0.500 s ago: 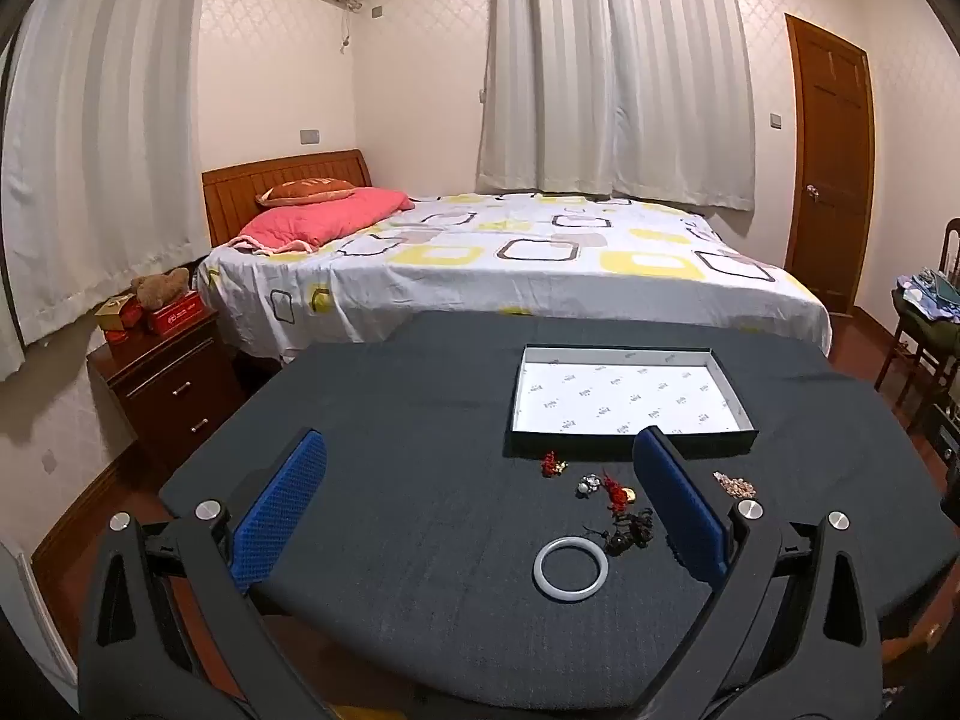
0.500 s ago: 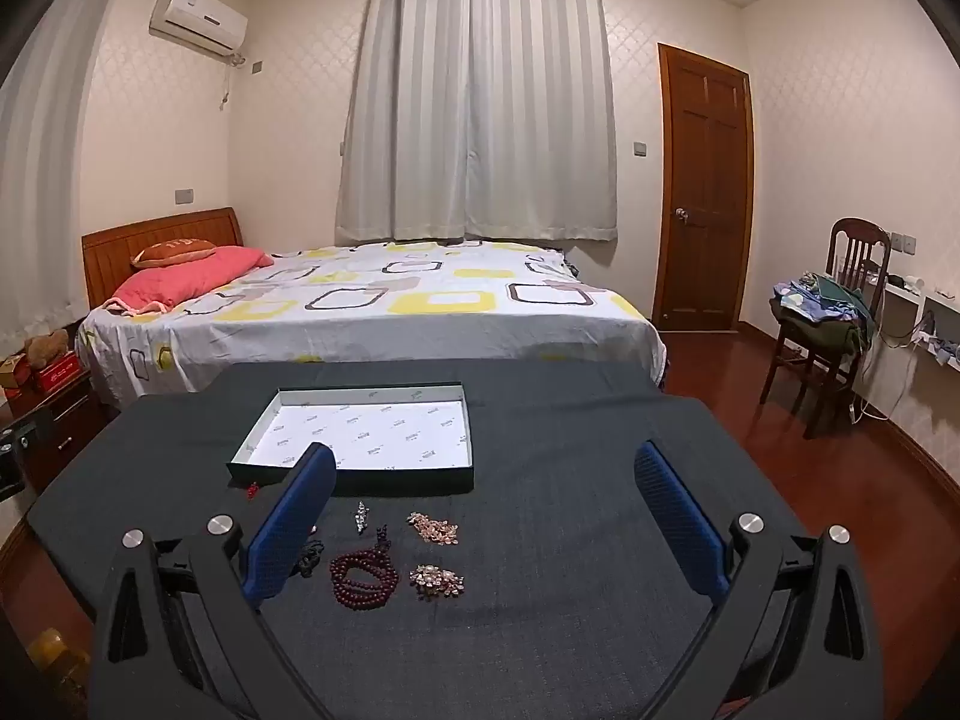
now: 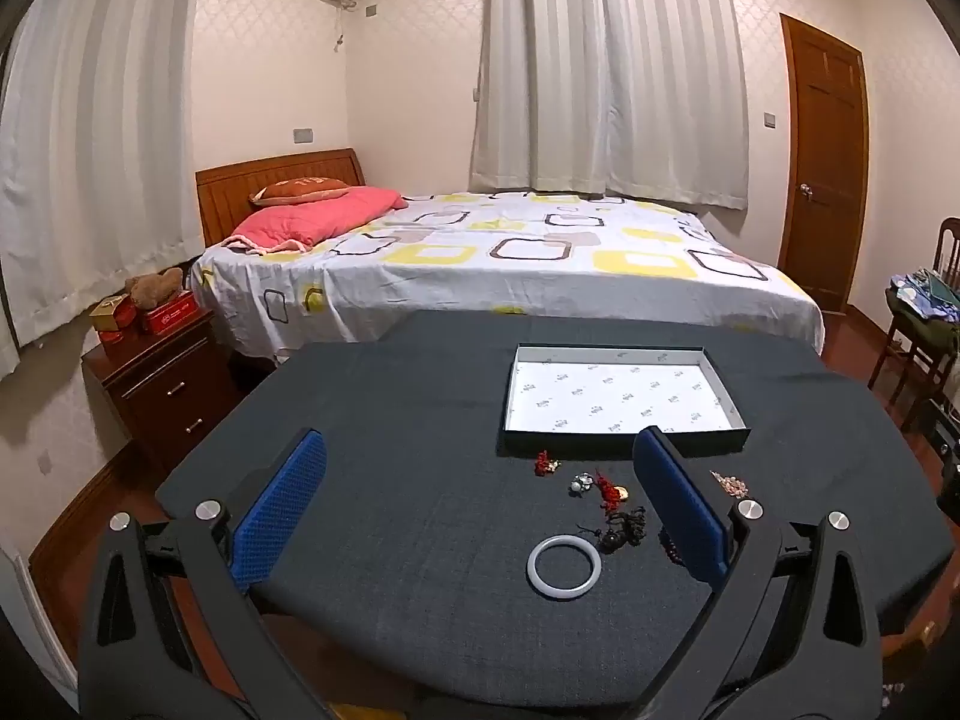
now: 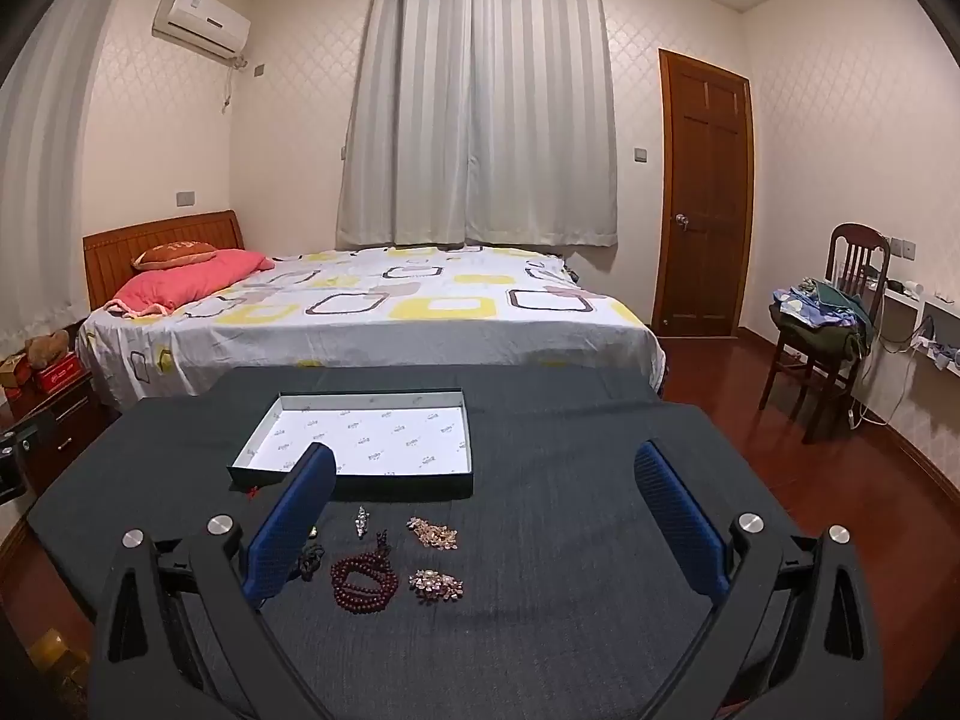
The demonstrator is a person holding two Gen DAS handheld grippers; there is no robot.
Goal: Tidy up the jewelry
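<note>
Down at the bottom of each view, blue bumpy pads sit on black plastic arms. The left gripper [image 3: 480, 498] is spread as wide as it goes, and nothing is between its pads. The right gripper [image 4: 486, 510] is wide open too, with nothing held.

Going left to right in the left wrist view, a table [image 3: 390, 480] with a dark grey woven cloth fills the middle. A smooth white ring bangle [image 3: 564, 567] lies flat low in the middle of the picture. Just above it and a bit to the right is a black knotted cord piece [image 3: 621, 531]. Higher up are a small red charm [image 3: 545, 463], a tiny silver charm [image 3: 581, 485] and a red tassel piece [image 3: 609, 489]. At the far right, past the right pad, a pale pink beaded clip [image 3: 729, 483] peeks out.

A shallow box [image 3: 624, 438] sits behind the jewelry, right of middle. It is a flat rectangle with dark outer walls and a white paper floor with small grey prints.

In the right wrist view, the box [image 4: 360, 483] is left of middle. In front of it, from left to right, lie a thin silver pin [image 4: 361, 521], a coil of round dark red beads [image 4: 364, 579], and two sparkly pink and gold clips, one [image 4: 433, 533] above the other [image 4: 436, 585]. None of the jewelry is in the box.
</note>
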